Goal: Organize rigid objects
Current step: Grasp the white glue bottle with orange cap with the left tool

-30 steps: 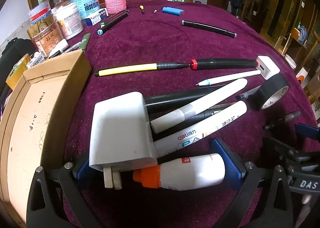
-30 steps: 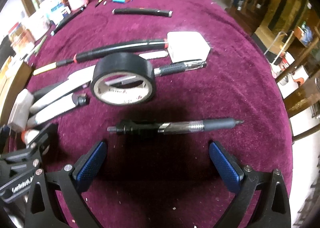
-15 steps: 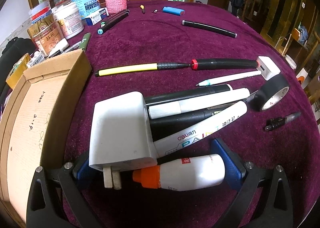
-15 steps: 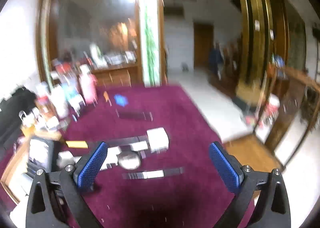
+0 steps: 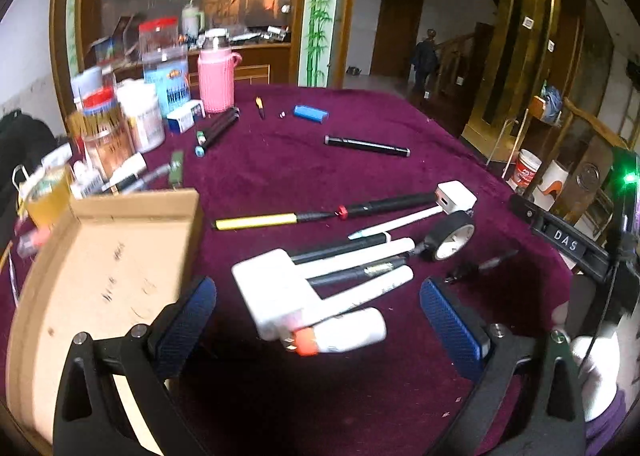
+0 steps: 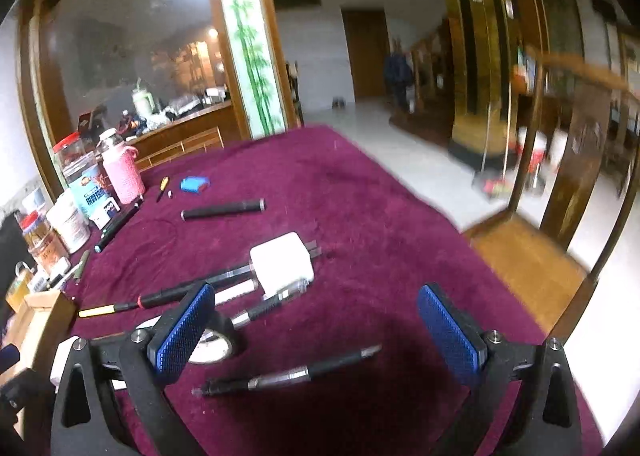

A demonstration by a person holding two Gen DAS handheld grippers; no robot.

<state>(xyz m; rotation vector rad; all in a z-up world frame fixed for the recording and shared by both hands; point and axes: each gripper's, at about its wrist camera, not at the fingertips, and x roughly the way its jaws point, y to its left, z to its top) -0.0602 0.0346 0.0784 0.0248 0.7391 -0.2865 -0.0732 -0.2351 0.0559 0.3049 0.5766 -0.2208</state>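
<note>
Left gripper [image 5: 318, 314] fingers spread wide, empty, above the orange-capped bottle [image 5: 346, 330] and white charger [image 5: 274, 290]; right gripper [image 6: 316, 330] equally wide, holding nothing, black pen [image 6: 288, 372] lying between; beyond, tape roll [image 5: 450, 240] on the maroon surface [image 5: 320, 159].

Two raised wrist views facing across the table [image 5: 360, 127], sharing the tape roll [image 5: 450, 236].
</note>
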